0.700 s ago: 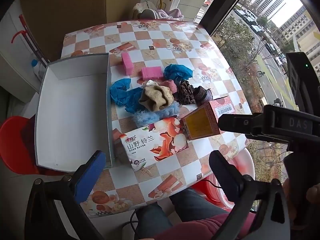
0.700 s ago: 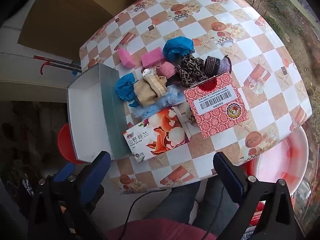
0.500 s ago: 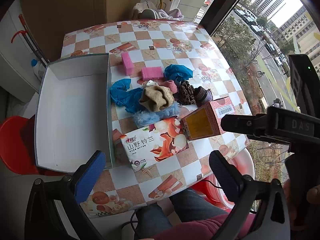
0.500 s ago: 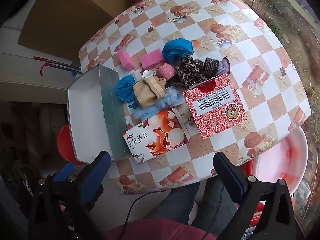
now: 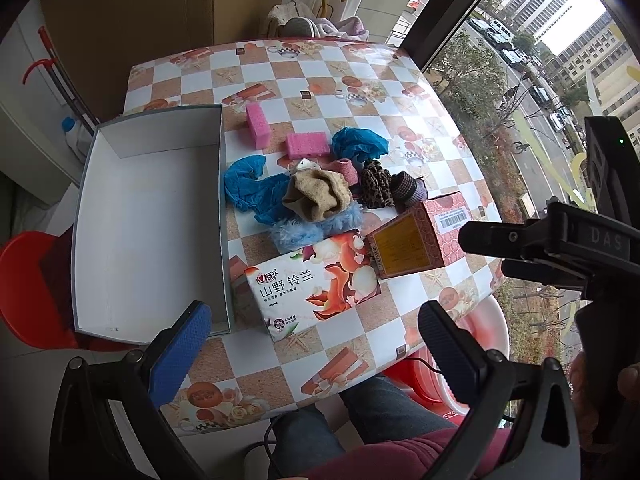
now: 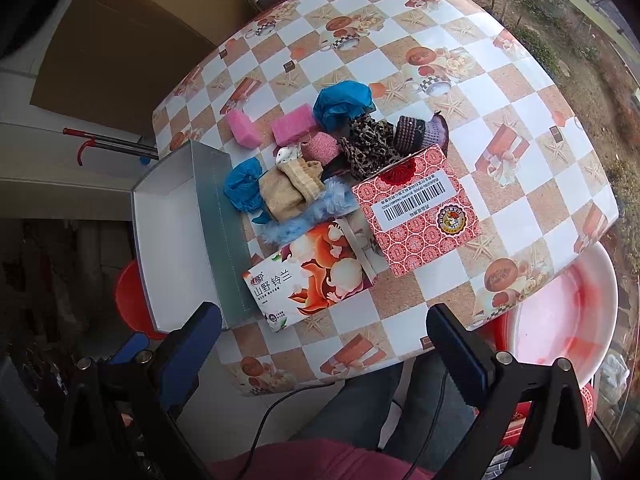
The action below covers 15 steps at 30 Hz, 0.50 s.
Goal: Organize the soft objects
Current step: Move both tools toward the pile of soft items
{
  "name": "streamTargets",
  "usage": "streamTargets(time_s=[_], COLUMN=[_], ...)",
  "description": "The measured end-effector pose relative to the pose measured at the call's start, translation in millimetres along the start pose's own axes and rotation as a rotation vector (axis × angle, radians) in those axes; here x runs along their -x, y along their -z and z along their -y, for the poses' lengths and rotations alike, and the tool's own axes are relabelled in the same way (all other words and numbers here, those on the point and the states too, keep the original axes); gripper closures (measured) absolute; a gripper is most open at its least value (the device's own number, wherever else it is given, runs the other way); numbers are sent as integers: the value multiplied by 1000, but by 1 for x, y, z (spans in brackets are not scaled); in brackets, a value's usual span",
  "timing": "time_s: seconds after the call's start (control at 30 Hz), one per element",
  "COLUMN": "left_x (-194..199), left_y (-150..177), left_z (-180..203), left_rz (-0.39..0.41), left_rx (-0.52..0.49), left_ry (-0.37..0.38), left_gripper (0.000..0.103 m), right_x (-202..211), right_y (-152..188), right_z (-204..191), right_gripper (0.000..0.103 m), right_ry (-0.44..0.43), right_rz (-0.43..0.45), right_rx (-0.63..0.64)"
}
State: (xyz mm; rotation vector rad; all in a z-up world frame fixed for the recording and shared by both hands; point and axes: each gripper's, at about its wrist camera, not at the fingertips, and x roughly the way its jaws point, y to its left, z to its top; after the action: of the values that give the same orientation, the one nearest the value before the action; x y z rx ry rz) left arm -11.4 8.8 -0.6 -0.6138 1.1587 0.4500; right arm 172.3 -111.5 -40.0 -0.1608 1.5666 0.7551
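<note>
Soft items [image 5: 316,196] are lying heaped at the table's [image 5: 360,80] centre, a white box [image 5: 148,232] sitting at their 9 o'clock and a tissue pack [image 5: 316,280] at 6 o'clock. Both left tongs [image 5: 310,344] and right tongs [image 6: 324,344] are hovering above the near edge, spread wide, gripping nothing.
</note>
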Motion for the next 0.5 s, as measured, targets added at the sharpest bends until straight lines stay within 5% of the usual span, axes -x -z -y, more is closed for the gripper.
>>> streamTargets(time_s=[0.17,0.5], left_x=[1,-10], left_y=[-1,-22], left_z=[-10,-38], left_rz=[-9,-19], left_rx=[-5,15], left_ry=[-30,-39], left_gripper=[0,0], right_x=[0,20], right_y=[-4,-25], right_z=[1,40], right_gripper=[0,0], right_ry=[3,-10], right_rz=[-68,62], right_rx=[-53,-154])
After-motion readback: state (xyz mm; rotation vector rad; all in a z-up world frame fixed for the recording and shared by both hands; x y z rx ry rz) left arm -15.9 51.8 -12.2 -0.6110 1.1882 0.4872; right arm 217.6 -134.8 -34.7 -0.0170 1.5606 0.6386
